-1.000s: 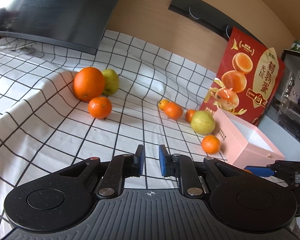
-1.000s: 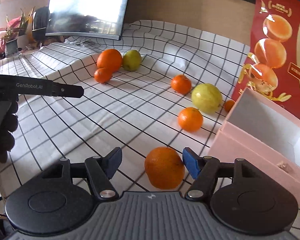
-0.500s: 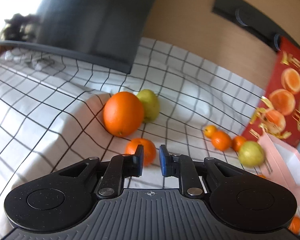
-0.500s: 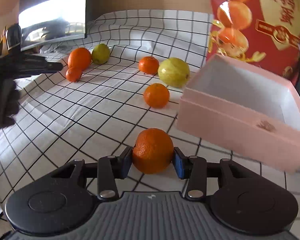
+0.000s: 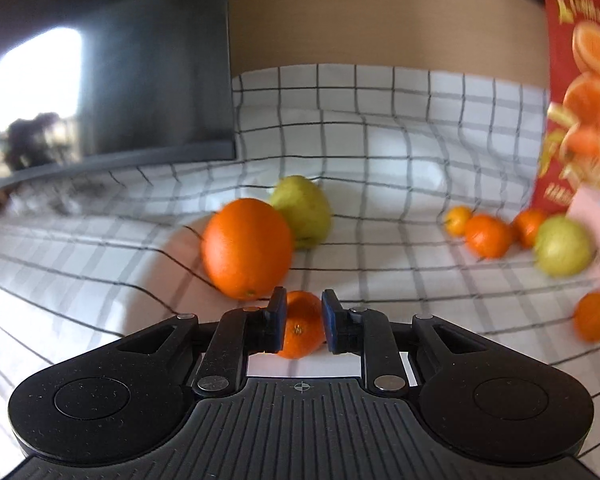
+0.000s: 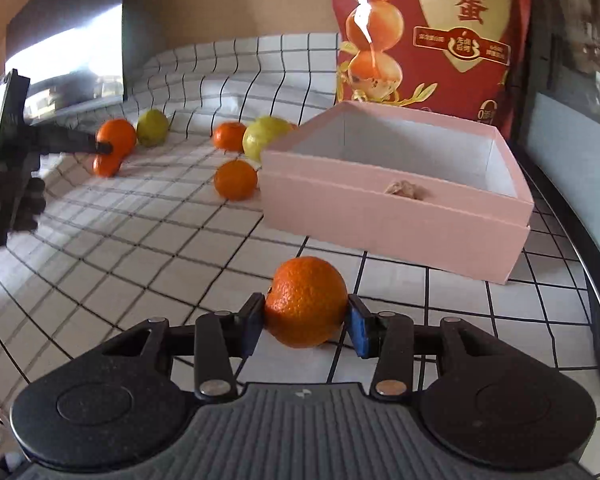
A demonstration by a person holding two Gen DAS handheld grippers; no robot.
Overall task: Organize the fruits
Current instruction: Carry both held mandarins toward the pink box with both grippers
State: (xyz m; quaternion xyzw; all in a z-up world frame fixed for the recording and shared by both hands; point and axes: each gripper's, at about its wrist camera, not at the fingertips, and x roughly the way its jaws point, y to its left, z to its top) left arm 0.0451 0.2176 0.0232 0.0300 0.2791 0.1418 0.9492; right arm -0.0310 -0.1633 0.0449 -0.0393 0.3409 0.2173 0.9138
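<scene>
My right gripper [image 6: 306,320] is shut on a mandarin [image 6: 306,302] and holds it just in front of the open pink box [image 6: 380,216]. My left gripper [image 5: 303,320] is narrowly open and its jaws are opening. A small mandarin [image 5: 300,326] shows through the gap just beyond the pads, and they do not press on it. Behind it lie a large orange [image 5: 247,254] and a green pear [image 5: 302,216]. In the right wrist view, the left gripper [image 6: 104,146] reaches that same cluster at the far left.
More mandarins [image 6: 235,179] [image 6: 230,136] and a yellow-green fruit [image 6: 266,138] lie left of the box on the checked cloth [image 6: 140,240]. A red bag [image 6: 432,28] stands behind the box. A dark monitor [image 5: 100,80] stands at the back left. A gloved hand [image 6: 20,204] holds the left gripper.
The right gripper closed on the mandarin and carried it toward the pink box. The left gripper swung in to the large orange and small mandarin, and its jaws parted a little.
</scene>
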